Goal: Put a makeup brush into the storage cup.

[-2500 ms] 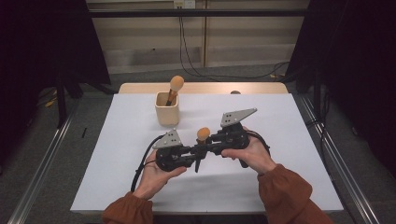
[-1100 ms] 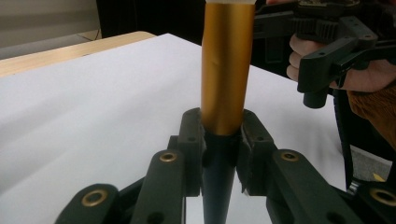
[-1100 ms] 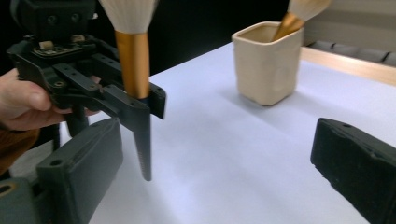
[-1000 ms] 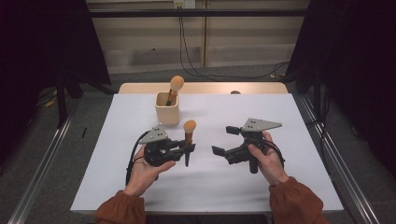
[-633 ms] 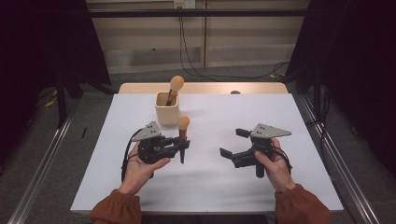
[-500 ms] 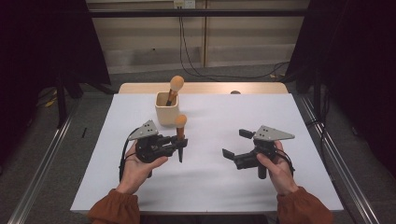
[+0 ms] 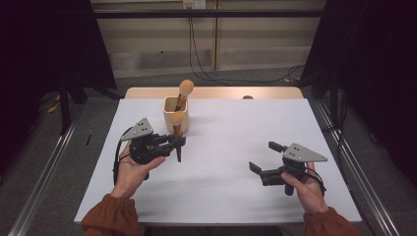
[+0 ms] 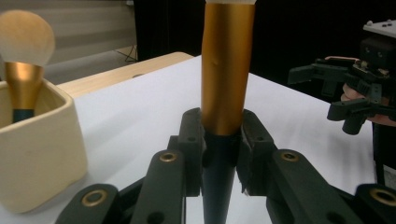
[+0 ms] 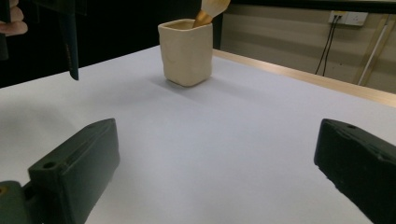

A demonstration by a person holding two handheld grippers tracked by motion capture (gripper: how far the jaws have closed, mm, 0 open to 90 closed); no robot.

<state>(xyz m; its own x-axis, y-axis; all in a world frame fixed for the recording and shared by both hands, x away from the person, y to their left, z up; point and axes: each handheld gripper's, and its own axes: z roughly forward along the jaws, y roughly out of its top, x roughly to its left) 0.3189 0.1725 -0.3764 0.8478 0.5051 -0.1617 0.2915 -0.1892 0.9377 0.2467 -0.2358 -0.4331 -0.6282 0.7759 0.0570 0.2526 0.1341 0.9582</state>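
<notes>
Since earlier: left gripper (image 7: 178,143) carried toward counter's far edge, jaws clamped on upright brush (image 8: 227,70), now just beside cup (image 7: 176,116) holding another brush (image 7: 184,91). Right gripper (image 7: 263,161) withdrawn toward near right corner, jaws wide, empty. Left, probably: lift, drop into cup.

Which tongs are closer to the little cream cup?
Left. The left tongs hold a makeup brush upright just in front of the cream cup. The right tongs sit open, far off across the white table.
</notes>
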